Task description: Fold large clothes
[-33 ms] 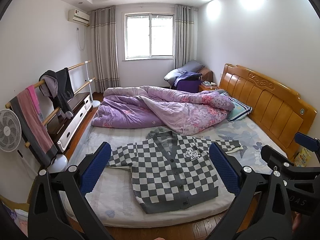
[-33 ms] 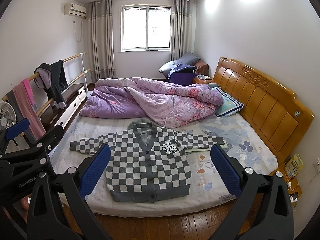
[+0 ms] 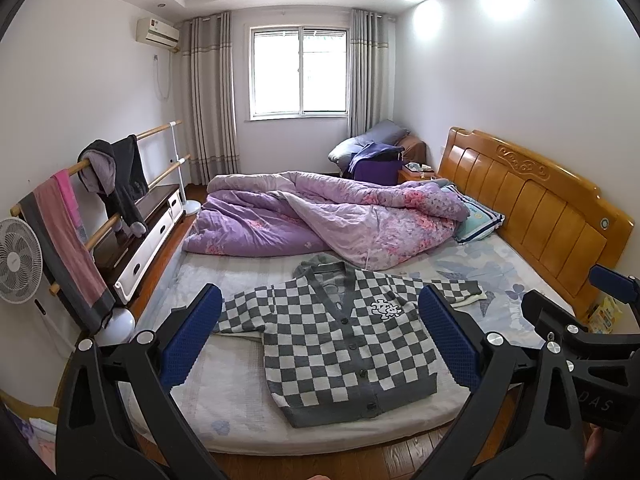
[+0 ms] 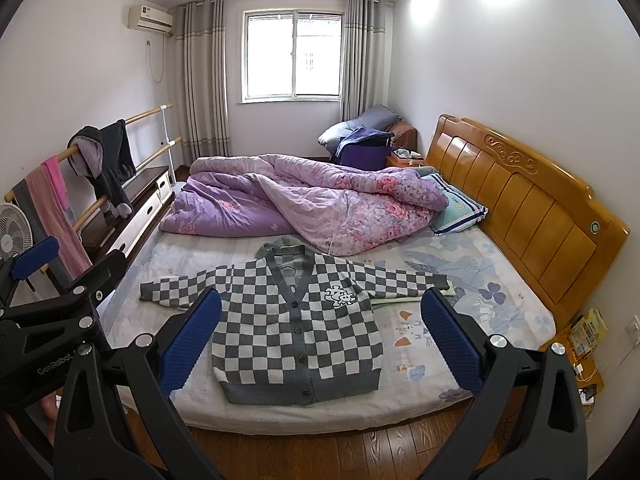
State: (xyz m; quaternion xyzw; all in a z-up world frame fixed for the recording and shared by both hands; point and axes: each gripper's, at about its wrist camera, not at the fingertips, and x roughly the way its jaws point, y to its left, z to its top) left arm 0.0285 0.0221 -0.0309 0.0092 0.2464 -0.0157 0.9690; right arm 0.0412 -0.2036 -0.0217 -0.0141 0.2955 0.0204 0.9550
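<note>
A grey and white checkered cardigan lies flat and buttoned on the near side of the bed, sleeves spread to both sides; it also shows in the right wrist view. My left gripper is open and empty, held above the floor in front of the bed. My right gripper is open and empty too, level with it and to its right. Each gripper shows at the edge of the other's view. Neither touches the cardigan.
A crumpled purple quilt covers the far half of the bed, touching the cardigan's collar. A wooden headboard stands at the right. A clothes rack, a fan and a low cabinet line the left wall.
</note>
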